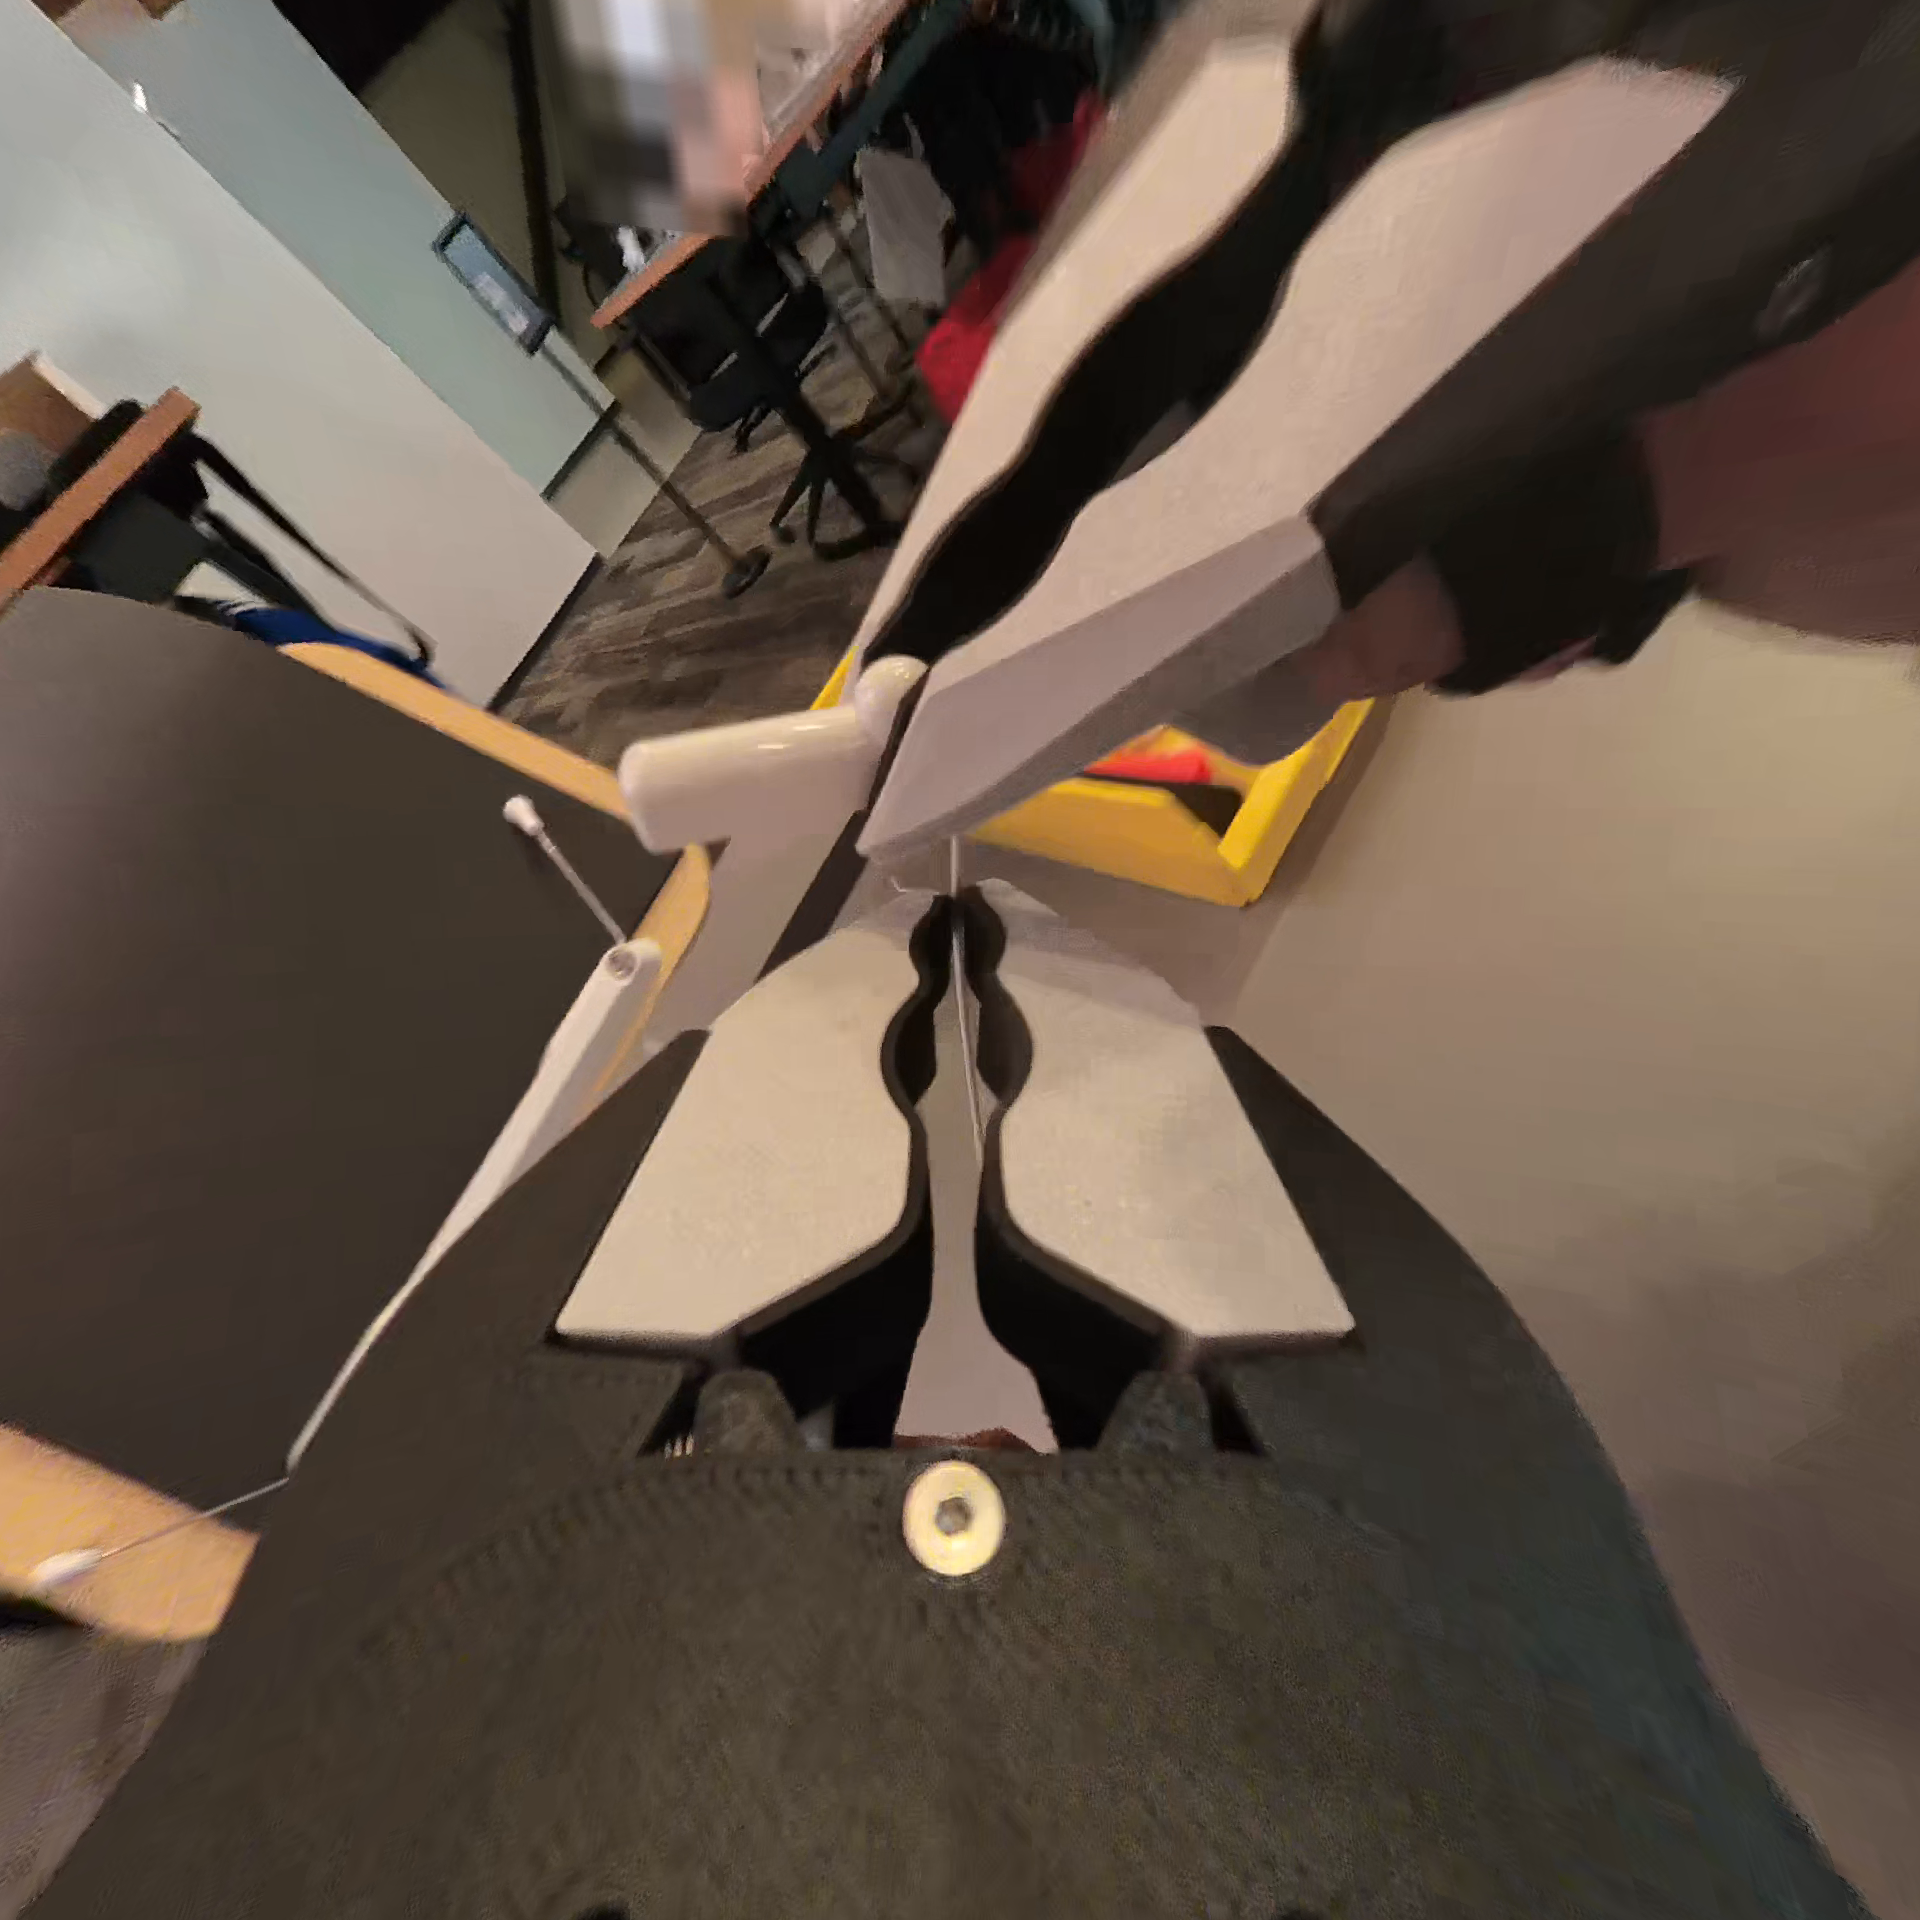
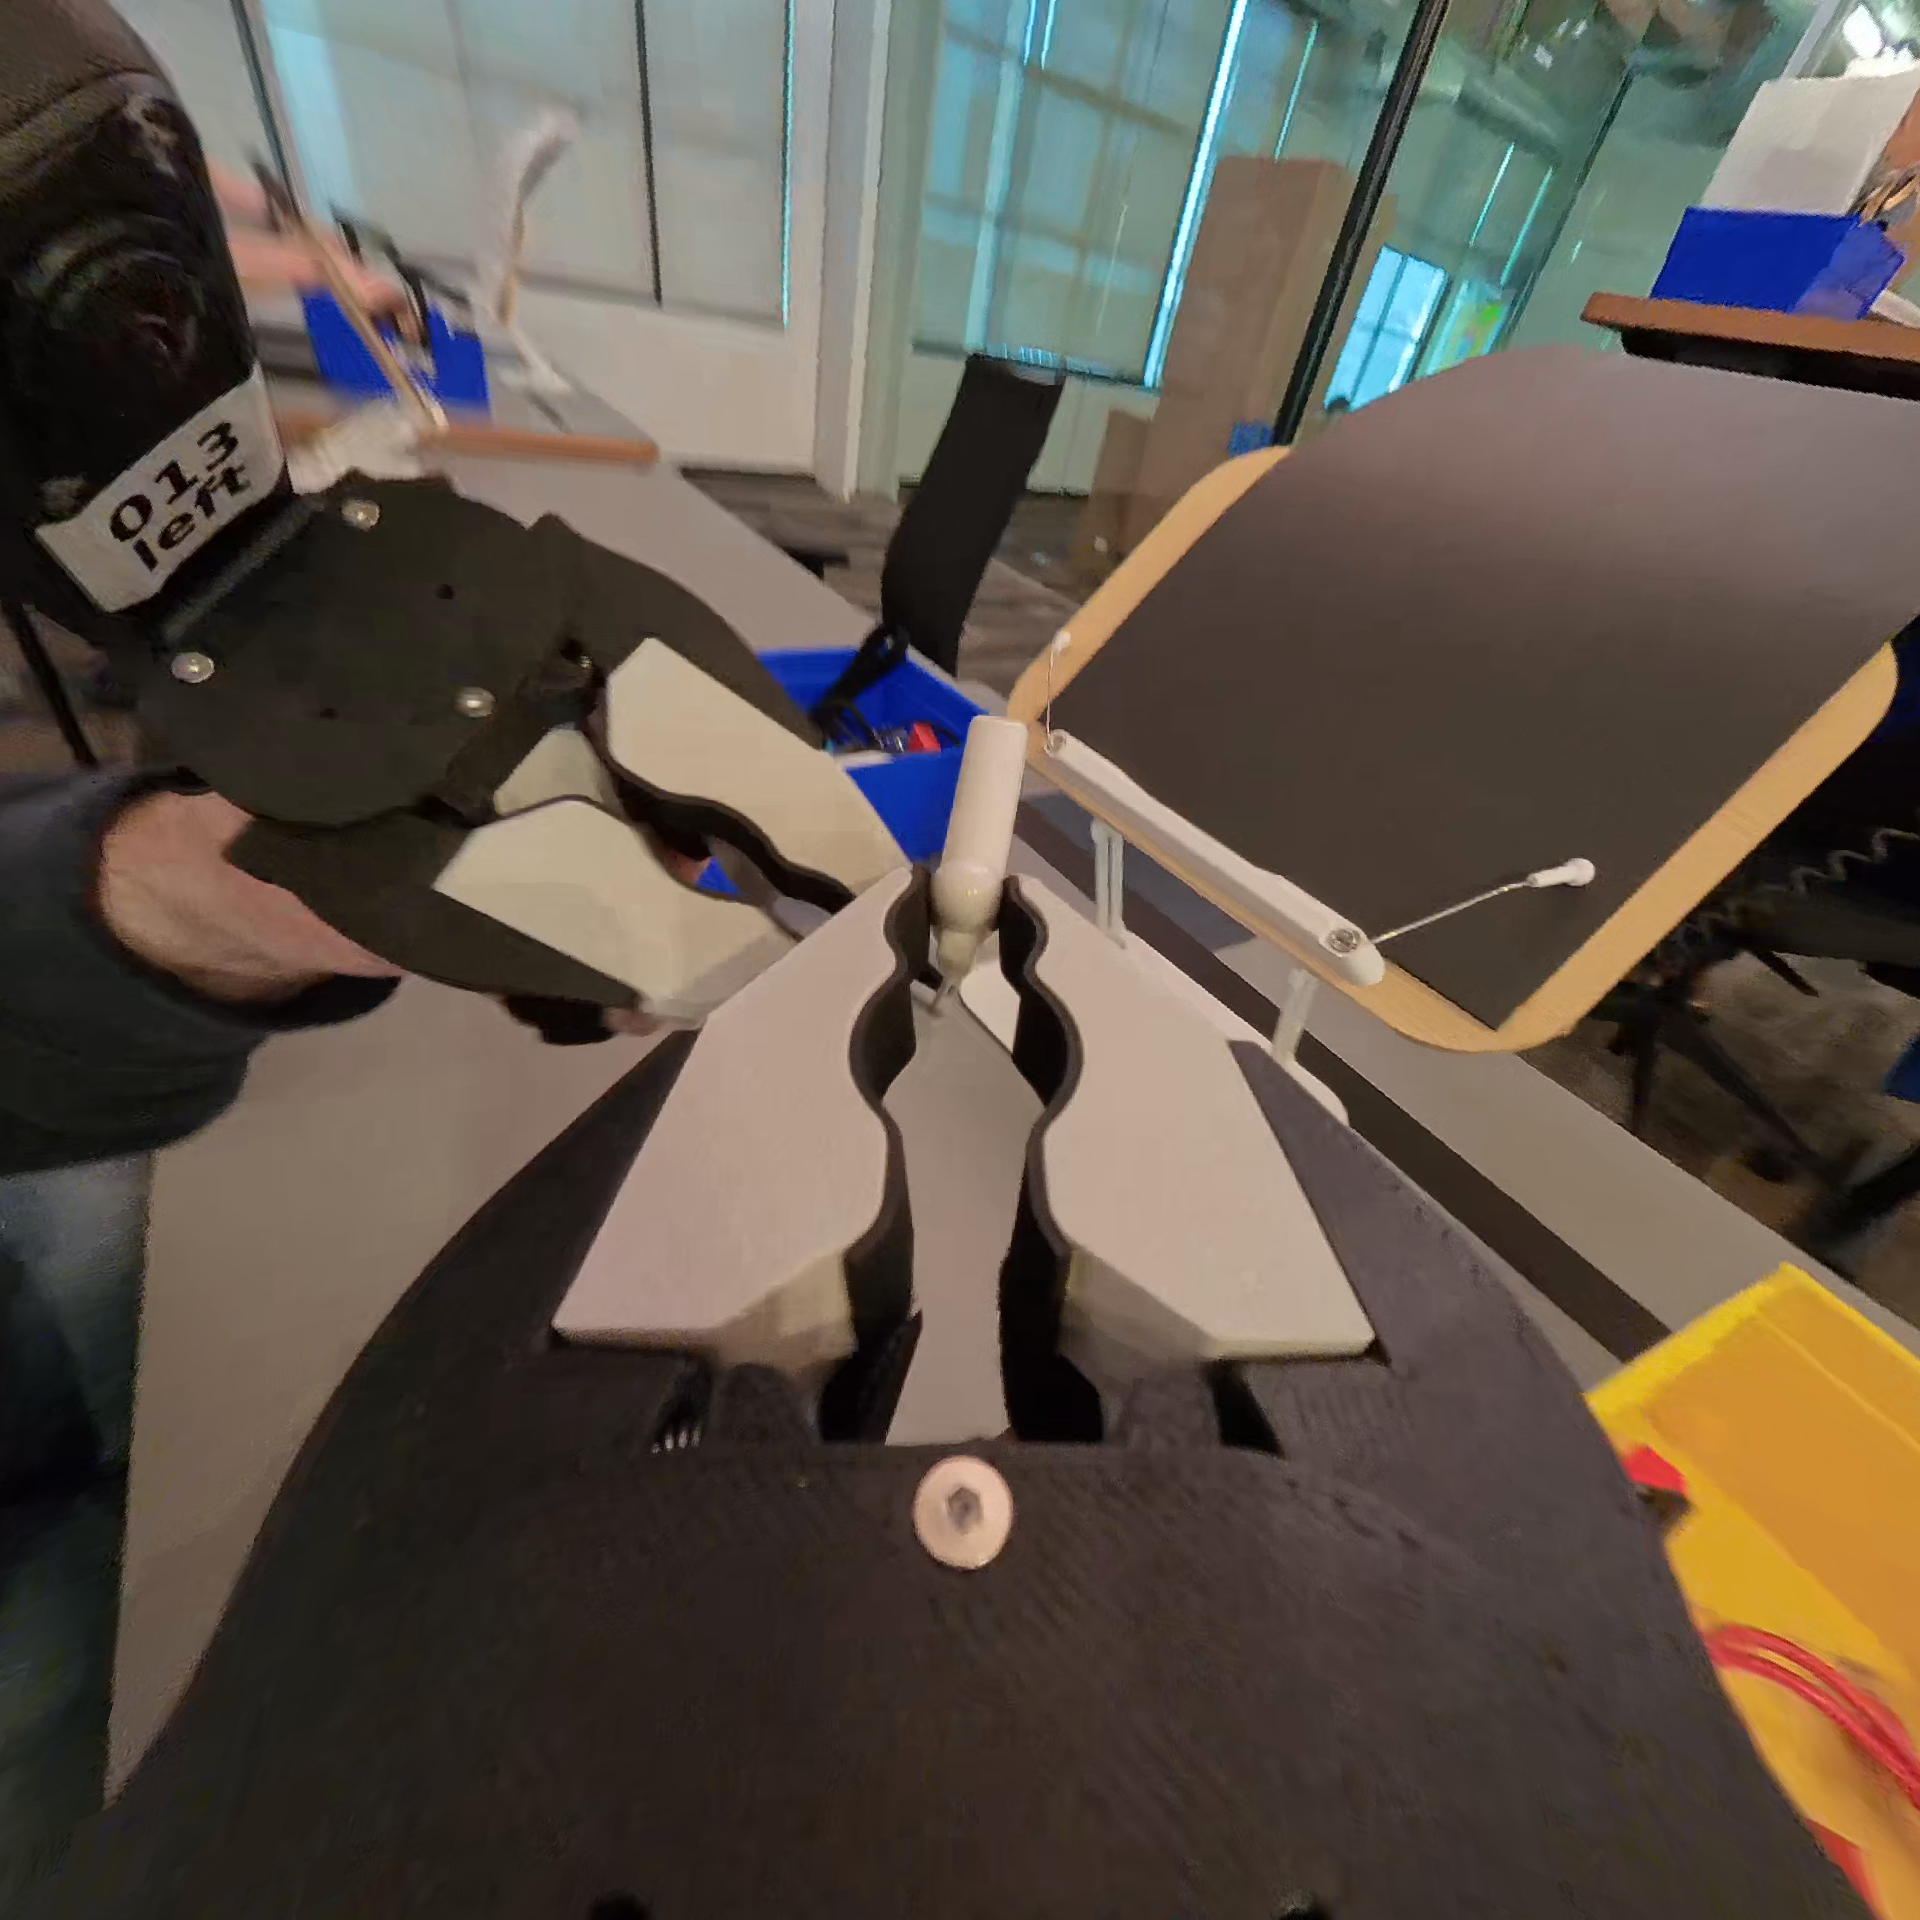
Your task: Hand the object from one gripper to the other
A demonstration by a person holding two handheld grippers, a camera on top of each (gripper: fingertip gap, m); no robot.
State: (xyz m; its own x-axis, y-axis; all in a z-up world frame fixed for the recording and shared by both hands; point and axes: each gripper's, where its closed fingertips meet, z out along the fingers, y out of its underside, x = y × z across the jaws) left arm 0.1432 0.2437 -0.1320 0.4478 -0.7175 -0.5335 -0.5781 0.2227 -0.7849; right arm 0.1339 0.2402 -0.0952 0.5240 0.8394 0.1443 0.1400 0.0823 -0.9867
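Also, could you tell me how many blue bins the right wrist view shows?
3: one blue bin on the near table, centre; a second far left, behind; a third on the top-right desk. More may be hidden.

- both views are evenly lit by soft indoor light; nothing is dim, and shadows are faint and soft-edged.
- in the right wrist view, cool daylight enters through the windows at twelve o'clock, giving a bluish-green cast there.
- in the left wrist view, the other gripper at one o'clock is smeared with motion blur, and so is the hand holding it.
- the white pen-like object is fairly sharp in the right wrist view.
- strong wide-angle distortion bends straight edges, and the dark board at two o'clock looks curved.
- a mild sheen sits on each bolt head.
- backgrounds are soft and out of focus.
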